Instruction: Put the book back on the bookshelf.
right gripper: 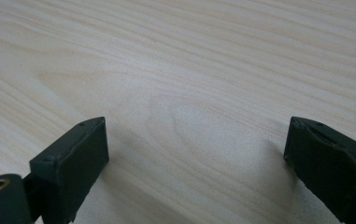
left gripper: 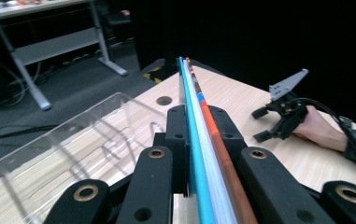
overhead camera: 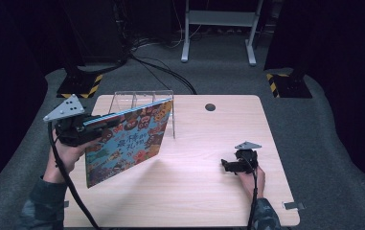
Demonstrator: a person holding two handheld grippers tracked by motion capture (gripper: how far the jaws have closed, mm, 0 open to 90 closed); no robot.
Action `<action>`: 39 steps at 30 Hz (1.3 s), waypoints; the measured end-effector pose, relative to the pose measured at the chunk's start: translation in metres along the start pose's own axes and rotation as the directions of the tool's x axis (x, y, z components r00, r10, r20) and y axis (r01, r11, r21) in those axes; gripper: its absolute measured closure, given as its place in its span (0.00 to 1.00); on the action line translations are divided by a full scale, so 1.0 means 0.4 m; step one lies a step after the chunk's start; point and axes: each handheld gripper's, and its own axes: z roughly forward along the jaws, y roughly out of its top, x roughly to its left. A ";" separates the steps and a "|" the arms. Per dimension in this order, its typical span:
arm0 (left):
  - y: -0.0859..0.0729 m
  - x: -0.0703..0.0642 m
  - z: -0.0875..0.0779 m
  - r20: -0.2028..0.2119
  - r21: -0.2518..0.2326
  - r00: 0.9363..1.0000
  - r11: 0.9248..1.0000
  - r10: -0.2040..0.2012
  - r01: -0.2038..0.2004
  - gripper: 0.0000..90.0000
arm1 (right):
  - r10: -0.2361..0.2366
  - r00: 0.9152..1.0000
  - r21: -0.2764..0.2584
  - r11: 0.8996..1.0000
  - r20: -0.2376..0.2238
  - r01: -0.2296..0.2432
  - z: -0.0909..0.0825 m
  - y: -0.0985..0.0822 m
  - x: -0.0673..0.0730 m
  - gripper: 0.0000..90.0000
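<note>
Left gripper point(overhead camera: 91, 125) holds a picture book point(overhead camera: 127, 141) in the air; right gripper point(overhead camera: 228, 165) rests wide open on the worktop point(overhead camera: 204, 191).

High view: the book hangs tilted above the worktop's left half, its upper edge just in front of a clear acrylic rack point(overhead camera: 142, 98), with the right gripper well apart on the right. Left gripper view: the black fingers point(left gripper: 178, 135) are clamped tight on the book's thin edge point(left gripper: 199, 154), the rack point(left gripper: 87, 144) below to the left. Right gripper view: the fingers point(right gripper: 73, 158) stand spread, bare wood point(right gripper: 189, 93) between them.

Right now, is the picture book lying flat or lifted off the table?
Lifted: the picture book hangs tilted above the table, clamped in the left tool.
</note>
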 end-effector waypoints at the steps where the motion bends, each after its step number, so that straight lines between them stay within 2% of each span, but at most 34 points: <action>1: -0.002 0.005 -0.006 -0.009 -0.005 1.000 1.000 -0.004 0.004 0.89 | -0.001 1.000 0.000 1.000 0.001 0.001 0.000 0.000 0.000 0.07; 6: -0.010 0.027 -0.034 -0.046 -0.017 0.998 0.999 -0.031 0.030 0.89 | -0.004 1.000 -0.001 1.000 0.001 0.004 0.000 0.000 -0.001 0.07; 11: -0.014 0.041 -0.052 -0.080 -0.018 0.996 0.999 -0.037 0.036 0.89 | -0.011 1.000 0.003 1.000 0.010 0.011 0.001 0.000 0.001 0.07; 16: -0.030 0.066 -0.070 -0.134 -0.017 0.989 0.998 -0.066 0.064 0.89 | -0.005 1.000 0.004 1.000 0.011 0.005 0.000 0.000 0.002 0.08; 18: -0.033 0.070 -0.071 -0.139 -0.019 0.988 0.997 -0.072 0.070 0.89 | -0.008 1.000 0.003 1.000 0.011 0.008 0.001 0.000 0.001 0.08; 21: -0.041 0.083 -0.079 -0.162 -0.013 0.983 0.996 -0.089 0.088 0.89 | -0.008 1.000 0.003 1.000 0.012 0.008 0.001 0.000 0.002 0.08; 23: -0.048 0.090 -0.090 -0.188 -0.004 0.977 0.995 -0.100 0.101 0.89 | -0.008 1.000 0.003 1.000 0.012 0.008 0.001 0.000 0.002 0.08; 24: -0.048 0.090 -0.090 -0.188 -0.004 0.977 0.995 -0.100 0.101 0.89 | -0.009 1.000 0.003 1.000 0.012 0.009 0.001 0.000 0.002 0.08; 25: -0.052 0.096 -0.101 -0.203 -0.007 0.973 0.994 -0.106 0.107 0.89 | -0.008 1.000 0.004 1.000 0.012 0.008 0.001 0.000 0.002 0.08; 26: -0.052 0.096 -0.101 -0.203 -0.007 0.973 0.994 -0.106 0.107 0.89 | -0.008 1.000 0.004 1.000 0.012 0.008 0.001 0.000 0.002 0.08; 28: -0.057 0.106 -0.117 -0.224 -0.025 0.966 0.992 -0.128 0.125 0.89 | -0.008 1.000 0.004 1.000 0.012 0.008 0.001 0.000 0.002 0.08; 29: -0.057 0.106 -0.117 -0.224 -0.025 0.966 0.992 -0.128 0.125 0.89 | -0.008 1.000 0.004 1.000 0.012 0.008 0.001 0.000 0.002 0.08; 30: -0.058 0.111 -0.125 -0.241 -0.036 0.961 0.991 -0.136 0.131 0.89 | -0.009 1.000 0.003 1.000 0.012 0.009 0.001 0.000 0.002 0.08; 32: -0.059 0.113 -0.130 -0.248 -0.034 0.959 0.991 -0.136 0.132 0.89 | -0.015 1.000 0.001 1.000 0.012 0.015 0.001 0.000 0.001 0.08; 33: -0.059 0.115 -0.134 -0.265 -0.038 0.954 0.990 -0.142 0.137 0.89 | -0.015 1.000 0.001 1.000 0.012 0.015 0.001 0.001 0.001 0.08; 35: -0.060 0.117 -0.136 -0.273 -0.039 0.951 0.990 -0.142 0.136 0.89 | -0.016 1.000 0.001 1.000 0.012 0.016 0.001 0.000 0.000 0.08; 39: -0.065 0.126 -0.135 -0.297 -0.050 0.942 0.987 -0.158 0.150 0.89 | -0.015 1.000 0.002 1.000 0.012 0.015 0.001 0.000 0.001 0.08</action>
